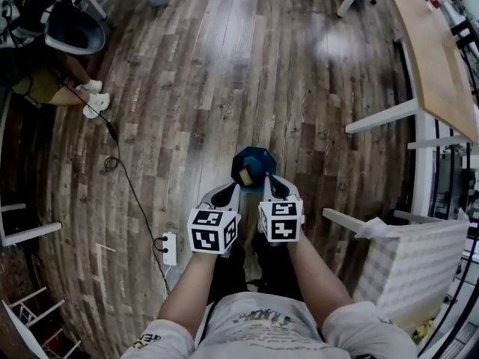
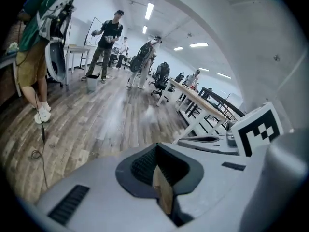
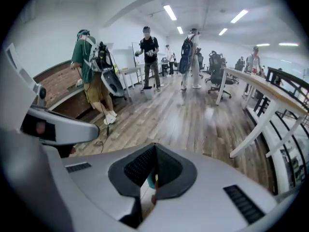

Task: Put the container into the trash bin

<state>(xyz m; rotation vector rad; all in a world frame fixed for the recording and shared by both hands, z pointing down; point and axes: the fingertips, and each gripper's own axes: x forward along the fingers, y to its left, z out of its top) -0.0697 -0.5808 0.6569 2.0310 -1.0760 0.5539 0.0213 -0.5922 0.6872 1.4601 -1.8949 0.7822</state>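
Container (image 1: pixel 253 163) (dark teal) pinched by left gripper (image 1: pixel 233 191) and right gripper (image 1: pixel 268 183).

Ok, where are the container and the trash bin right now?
container (image 1: pixel 255 161): head view, on its dark teal upper surface.
trash bin (image 1: pixel 426 264): head view, on its white ribbed side wall.

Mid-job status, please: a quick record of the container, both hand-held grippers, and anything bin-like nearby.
container: dark teal, held at the tips of both grippers, in front of the person
left hand-held gripper: jaws together on a thin tan edge, apparently the container's wall
right hand-held gripper: shut on a teal sliver of the container
bin candidate: white ribbed box at the person's right; inside not visible
surroundings: wood floor
task status: container not yet in any bin
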